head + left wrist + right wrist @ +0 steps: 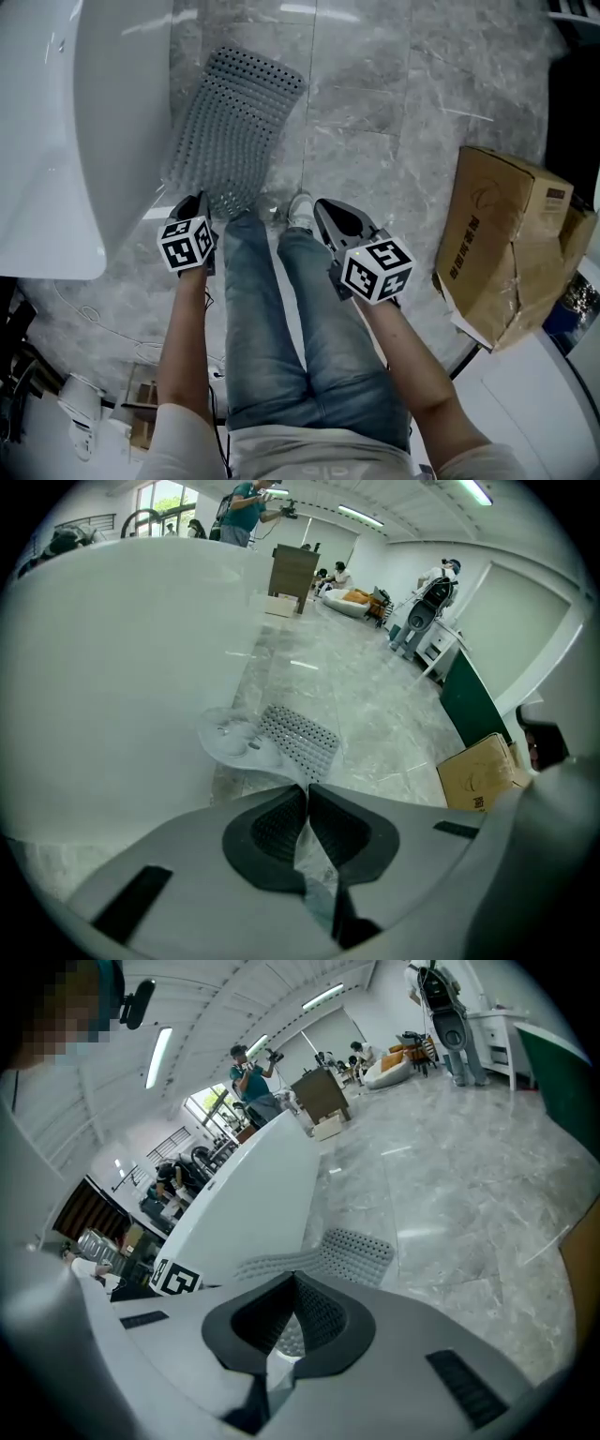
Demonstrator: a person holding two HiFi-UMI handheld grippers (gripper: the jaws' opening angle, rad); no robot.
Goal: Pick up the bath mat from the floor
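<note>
I'm pinching the bath mat's (pixel 236 117) near edge, at 11 o'clock, in my left gripper's (pixel 199 202) jaws; the right gripper's (pixel 322 208) jaws are sitting closed, empty.

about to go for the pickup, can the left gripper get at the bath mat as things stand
Probably yes. The bath mat lies flat on the floor just ahead of the left gripper, with nothing between them. The tub borders one side. The jaws are shut and must open first.
</note>
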